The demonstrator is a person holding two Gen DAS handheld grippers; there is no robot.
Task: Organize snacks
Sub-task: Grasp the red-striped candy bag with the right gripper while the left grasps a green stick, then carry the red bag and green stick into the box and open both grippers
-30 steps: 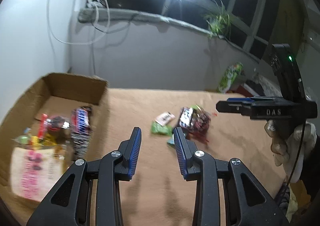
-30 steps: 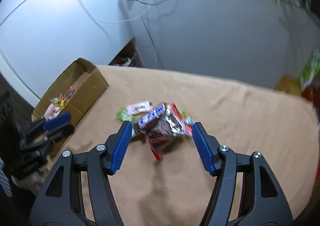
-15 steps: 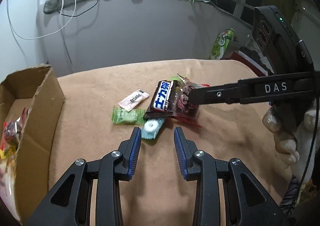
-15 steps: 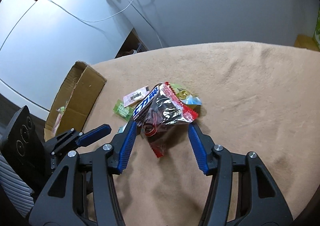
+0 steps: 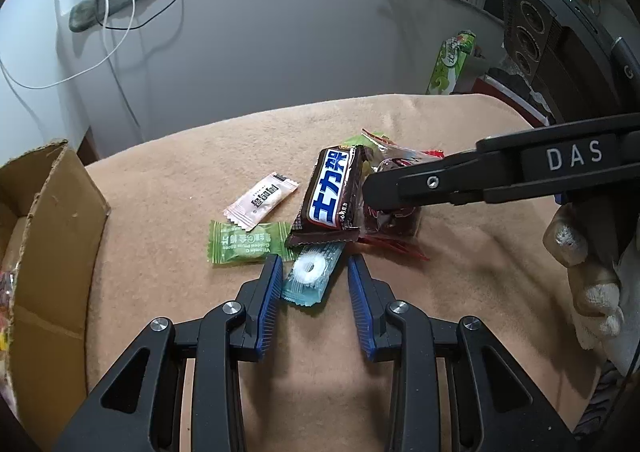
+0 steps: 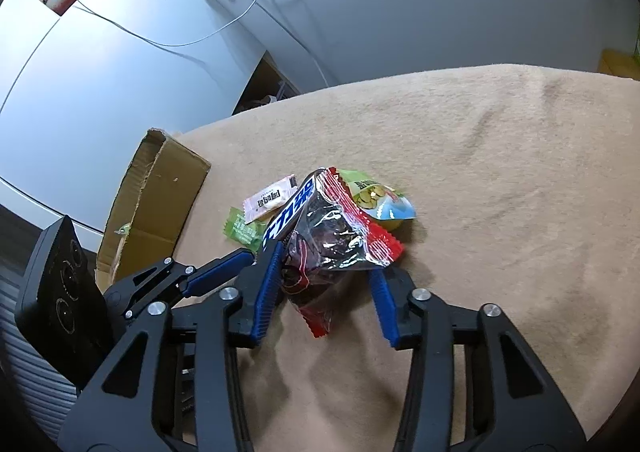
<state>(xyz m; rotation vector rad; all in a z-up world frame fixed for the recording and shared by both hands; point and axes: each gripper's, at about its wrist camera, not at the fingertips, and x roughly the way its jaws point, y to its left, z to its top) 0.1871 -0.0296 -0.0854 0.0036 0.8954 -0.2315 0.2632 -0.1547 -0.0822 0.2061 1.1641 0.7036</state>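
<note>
A small pile of snacks lies on the tan cloth. My left gripper [image 5: 314, 272] is open, its fingers either side of a pale blue ring-candy packet [image 5: 311, 274]. Beside it lie a green candy [image 5: 246, 241], a pink sachet [image 5: 262, 201] and a brown chocolate bar [image 5: 332, 196] with blue lettering. My right gripper [image 6: 326, 276] is open around a clear red-edged bag of dark snacks [image 6: 340, 236]; it also shows in the left wrist view [image 5: 394, 218]. A green-yellow packet [image 6: 378, 198] lies behind the bag. The cardboard box [image 5: 48, 220] stands at the left, holding several snacks.
The tan cloth [image 6: 500, 172] stretches wide to the right. A grey wall with cables rises behind the table. A green snack bag [image 5: 452, 60] stands at the far right edge. The gloved hand [image 5: 588, 264] holds the right gripper.
My left gripper swung from the box to the pile and came down around the blue candy. My right gripper lowered and narrowed around the red-edged bag.
</note>
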